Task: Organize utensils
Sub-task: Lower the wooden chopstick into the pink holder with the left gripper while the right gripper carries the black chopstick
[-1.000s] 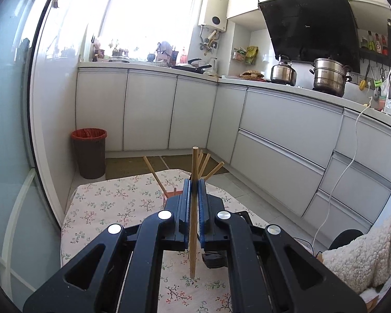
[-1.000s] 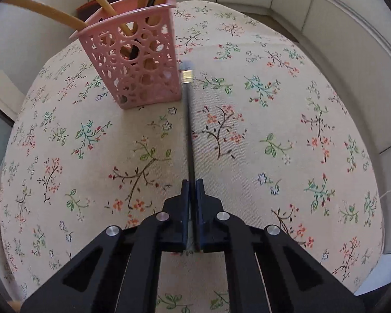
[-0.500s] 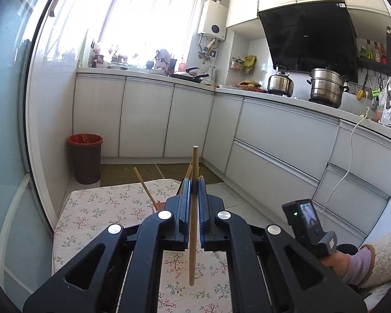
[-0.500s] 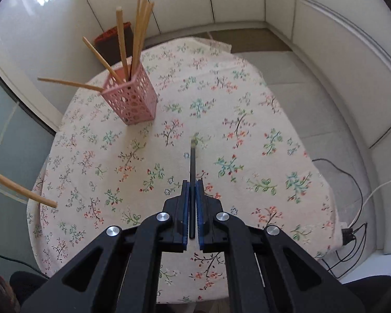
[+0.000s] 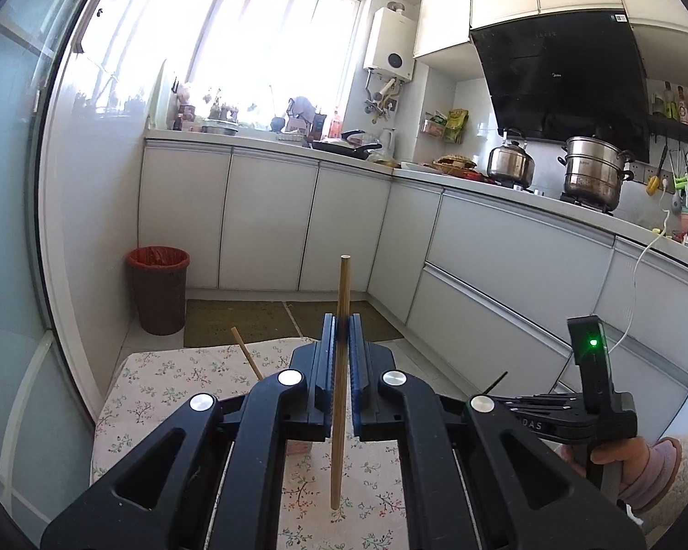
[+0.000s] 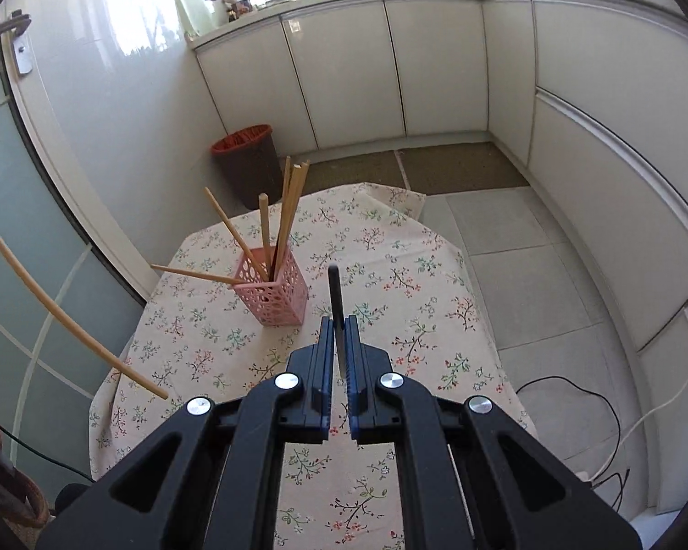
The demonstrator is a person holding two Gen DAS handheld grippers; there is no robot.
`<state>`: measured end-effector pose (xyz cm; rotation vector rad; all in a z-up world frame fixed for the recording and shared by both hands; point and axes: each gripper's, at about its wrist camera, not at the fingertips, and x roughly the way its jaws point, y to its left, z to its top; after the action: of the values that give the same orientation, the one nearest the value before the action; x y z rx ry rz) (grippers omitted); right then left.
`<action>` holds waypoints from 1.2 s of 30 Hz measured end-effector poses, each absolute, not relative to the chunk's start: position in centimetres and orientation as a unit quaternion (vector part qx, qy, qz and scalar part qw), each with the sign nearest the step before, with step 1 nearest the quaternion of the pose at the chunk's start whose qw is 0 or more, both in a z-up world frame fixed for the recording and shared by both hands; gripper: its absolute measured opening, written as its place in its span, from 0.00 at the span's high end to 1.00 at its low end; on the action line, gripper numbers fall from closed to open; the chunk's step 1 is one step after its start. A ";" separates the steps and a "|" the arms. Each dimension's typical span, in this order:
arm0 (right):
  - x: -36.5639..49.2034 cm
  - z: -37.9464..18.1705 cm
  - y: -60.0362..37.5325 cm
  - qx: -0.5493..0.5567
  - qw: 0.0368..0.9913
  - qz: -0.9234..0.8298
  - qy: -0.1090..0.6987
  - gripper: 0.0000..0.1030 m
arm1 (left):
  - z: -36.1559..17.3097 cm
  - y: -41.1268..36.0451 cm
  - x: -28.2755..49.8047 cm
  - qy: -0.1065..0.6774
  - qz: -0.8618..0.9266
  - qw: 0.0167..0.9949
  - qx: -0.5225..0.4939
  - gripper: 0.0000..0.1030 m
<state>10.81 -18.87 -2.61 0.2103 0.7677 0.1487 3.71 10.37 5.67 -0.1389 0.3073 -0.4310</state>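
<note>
Left gripper (image 5: 339,394) clamping a wooden chopstick (image 5: 339,366) upright between closed jaws, both ends sticking out above and below. Hovering over a floral-clothed tabletop (image 5: 160,389). Another chopstick (image 5: 246,353) leaning up from behind the gripper's left side. Right gripper (image 5: 534,401) showing low at the right edge, a hand (image 5: 619,458) in a pink cuff gripping its handle, a green light glowing on it. Red-lined bin (image 5: 158,288) standing on the floor by white cabinets (image 5: 270,220). Steel pots (image 5: 591,172) sitting on the counter beyond.

Table (image 6: 435,366) – floral cloth (image 6: 390,252) – pink holder (image 6: 275,298) atop.
</note>
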 end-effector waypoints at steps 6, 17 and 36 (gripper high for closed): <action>11.5 3.3 -19.7 0.117 0.936 0.099 0.318 0.95 | 7.7 9.2 6.7 0.158 -0.179 0.969 -0.071 0.95; 13.6 7.9 -20.4 0.128 0.944 0.131 0.273 0.95 | 7.1 6.8 14.7 0.179 -0.107 0.976 -0.067 0.95; 18.1 1.9 -21.8 0.163 0.924 0.101 0.332 0.95 | 4.1 8.9 16.1 0.196 -0.095 0.971 -0.097 0.94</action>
<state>18.13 -21.77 1.90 0.3353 0.6809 0.2074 16.12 8.94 4.12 -0.1965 0.3960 -0.1924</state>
